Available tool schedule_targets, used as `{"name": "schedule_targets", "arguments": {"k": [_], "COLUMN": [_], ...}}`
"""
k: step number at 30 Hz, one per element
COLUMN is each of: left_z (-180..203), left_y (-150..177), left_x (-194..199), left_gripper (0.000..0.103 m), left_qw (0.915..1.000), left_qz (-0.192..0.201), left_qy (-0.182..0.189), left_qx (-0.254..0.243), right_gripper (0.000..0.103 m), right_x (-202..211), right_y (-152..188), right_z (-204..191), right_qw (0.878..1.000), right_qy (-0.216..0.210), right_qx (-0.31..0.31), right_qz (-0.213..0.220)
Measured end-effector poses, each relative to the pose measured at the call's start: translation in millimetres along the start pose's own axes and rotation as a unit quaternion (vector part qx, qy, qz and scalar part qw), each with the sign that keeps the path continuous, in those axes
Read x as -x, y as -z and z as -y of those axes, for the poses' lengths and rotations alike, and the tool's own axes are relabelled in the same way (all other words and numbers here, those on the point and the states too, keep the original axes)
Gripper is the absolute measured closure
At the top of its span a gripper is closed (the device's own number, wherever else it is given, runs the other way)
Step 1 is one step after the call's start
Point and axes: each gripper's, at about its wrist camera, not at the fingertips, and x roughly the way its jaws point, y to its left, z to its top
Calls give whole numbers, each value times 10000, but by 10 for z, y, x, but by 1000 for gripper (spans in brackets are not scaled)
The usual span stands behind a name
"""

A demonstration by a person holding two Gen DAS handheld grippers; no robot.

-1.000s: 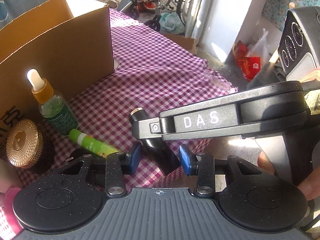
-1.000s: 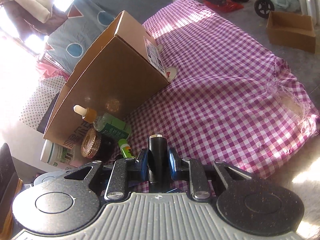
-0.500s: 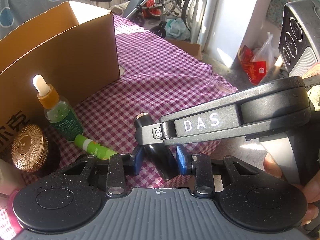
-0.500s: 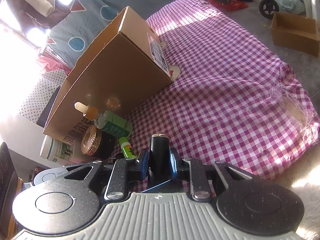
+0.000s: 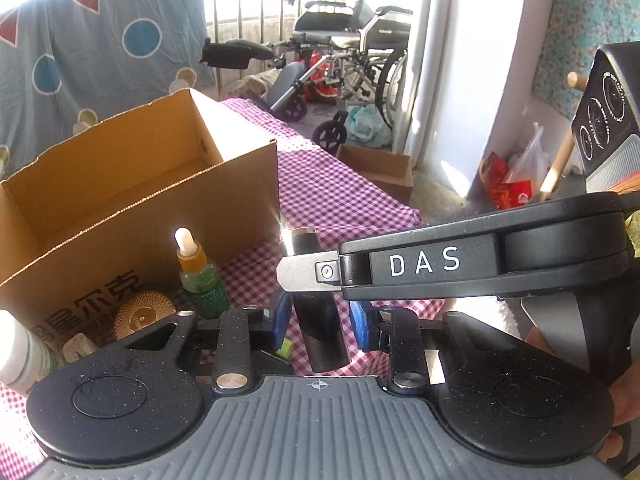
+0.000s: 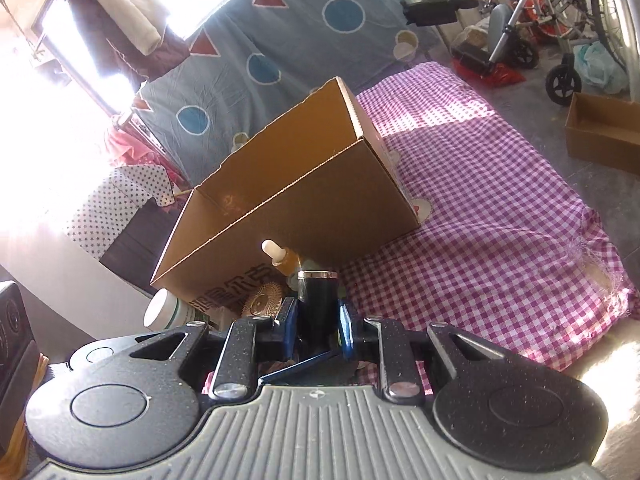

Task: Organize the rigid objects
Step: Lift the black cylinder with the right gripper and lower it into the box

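A black tube with a silver rim [image 5: 320,320] is off the purple checked cloth [image 5: 340,200], held from two sides. My left gripper [image 5: 319,320] has its blue pads against the tube's lower body, and its jaws are closing on it. My right gripper [image 6: 318,326] is shut on the same tube [image 6: 318,300]; seen from the left wrist, the right gripper [image 5: 306,276] comes in from the right and clamps the tube near its top. The open cardboard box [image 5: 120,200] stands just behind and to the left.
A green dropper bottle [image 5: 200,280], a gold-lidded jar [image 5: 144,314], a white bottle [image 5: 20,356] and a partly hidden green tube [image 5: 286,346] stand in front of the box. A wheelchair [image 5: 352,60] and a small box [image 5: 380,172] are beyond the cloth's edge.
Both grippers have risen together with the black tube, lifting it off the cloth. The left jaws went from wide apart to closed on the tube. Both views tilted upward.
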Motion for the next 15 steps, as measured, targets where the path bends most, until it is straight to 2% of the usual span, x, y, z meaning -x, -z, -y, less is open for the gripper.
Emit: {"name": "schedule_targets", "arguments": {"k": [5,9,12,15], "left_z": [-214,-477,-746,-1061], "left_y": [-153,-310,-433,-545], "left_x": [422,673,755,719], "left_gripper": [72,72,72,72], "left_qw": [9978,9935,9901,9875], "left_qz": [529,796,792,653], "left_qy": [-379,-783,-1060,-1214], "left_qx": [86,238,479,758], "right_gripper": [79,79,79,79], "right_x": [2,-171,-475,-854], "right_y": [-242,-474,-692,-895], "right_z": [-491,-864,-1142,-1341], "right_qw": [9976,9930,9886,9848], "right_qy": [-406,-805,-1135,-1359], "right_qx": [499,830,988,970], "right_qz": [251,261,-6,-470]}}
